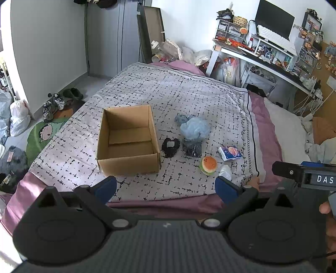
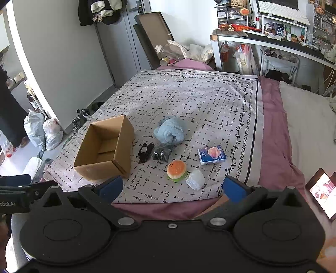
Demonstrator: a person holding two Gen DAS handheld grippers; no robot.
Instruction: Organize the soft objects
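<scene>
- A bed (image 1: pixel 189 92) with a black-and-white patterned blanket (image 2: pixel 199 98) over a mauve sheet (image 2: pixel 273 130).
- A desk (image 1: pixel 262 61) beyond the bed's far corner, crowded with small items — a monitor (image 1: pixel 273 19) and white keyboard (image 1: pixel 275 37) on top.
- Shoes (image 1: pixel 54 103) on the floor to the left, near white plastic bags (image 2: pixel 42 130).
- A lit tablet (image 2: pixel 321 193) at the right edge.

Open blanket (image 2: pixel 189 100) lies beyond the items; the cardboard box (image 2: pixel 105 151) walls off their left side.
</scene>
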